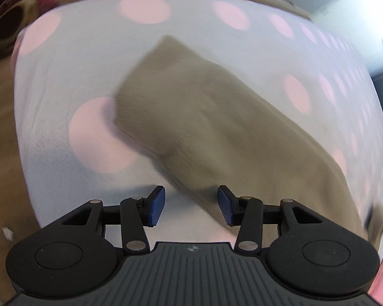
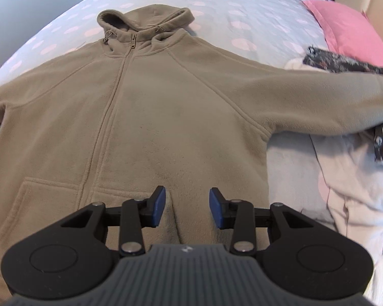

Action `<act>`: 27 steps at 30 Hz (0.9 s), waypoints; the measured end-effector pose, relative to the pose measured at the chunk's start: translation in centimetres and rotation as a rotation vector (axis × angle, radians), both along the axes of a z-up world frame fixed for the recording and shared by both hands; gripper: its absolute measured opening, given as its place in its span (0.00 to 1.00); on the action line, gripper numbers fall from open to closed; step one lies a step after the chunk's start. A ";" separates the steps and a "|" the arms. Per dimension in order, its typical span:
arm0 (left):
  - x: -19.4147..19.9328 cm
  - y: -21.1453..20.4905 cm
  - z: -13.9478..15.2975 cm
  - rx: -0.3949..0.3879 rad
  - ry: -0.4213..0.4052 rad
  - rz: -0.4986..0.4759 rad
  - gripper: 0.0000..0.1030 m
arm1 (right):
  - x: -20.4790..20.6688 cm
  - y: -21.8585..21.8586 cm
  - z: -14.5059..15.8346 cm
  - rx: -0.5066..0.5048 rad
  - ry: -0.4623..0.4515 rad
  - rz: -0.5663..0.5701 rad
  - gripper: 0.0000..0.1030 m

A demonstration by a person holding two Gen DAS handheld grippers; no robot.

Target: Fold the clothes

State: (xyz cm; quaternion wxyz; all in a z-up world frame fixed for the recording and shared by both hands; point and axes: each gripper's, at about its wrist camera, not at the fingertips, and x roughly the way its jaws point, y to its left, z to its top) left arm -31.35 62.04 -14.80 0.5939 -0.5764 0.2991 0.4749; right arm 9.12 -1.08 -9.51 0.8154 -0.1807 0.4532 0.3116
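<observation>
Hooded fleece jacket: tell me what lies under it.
The fleece jacket lies flat on the dotted bed sheet. Its right-hand sleeve crosses a dark floral garment. Anything beneath its body is covered.

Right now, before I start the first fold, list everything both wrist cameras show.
hooded fleece jacket: one, olive-tan, spread flat front up, zip closed, on the bed
jacket sleeve: one, olive-tan, lying out on the sheet, blurred in the left wrist view
bedsheet: one, white with pink dots, under the jacket
pillow: one, pink, far right of the bed
patterned cloth: dark floral, right of the jacket, partly under its sleeve
left gripper: one, black with blue pads, jaws apart, nothing between them
right gripper: one, black with blue pads, jaws apart above the jacket hem
</observation>
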 end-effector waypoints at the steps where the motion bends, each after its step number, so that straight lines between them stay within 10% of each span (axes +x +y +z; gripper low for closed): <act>1: -0.2 0.1 -0.4 0.009 -0.015 0.015 0.38 | 0.0 0.1 -0.2 -0.008 -0.007 0.006 0.40; 4: -0.2 0.5 0.2 0.088 -0.028 0.006 0.10 | 0.2 0.7 -0.8 -0.031 0.007 0.009 0.40; 10: 0.1 0.5 6.5 0.417 -0.093 -0.004 0.07 | 0.5 1.2 -1.5 -0.069 -0.005 0.006 0.40; 27: 2.7 -1.8 5.3 0.281 0.294 -0.140 0.32 | 0.2 0.6 -1.2 -0.056 -0.028 -0.002 0.40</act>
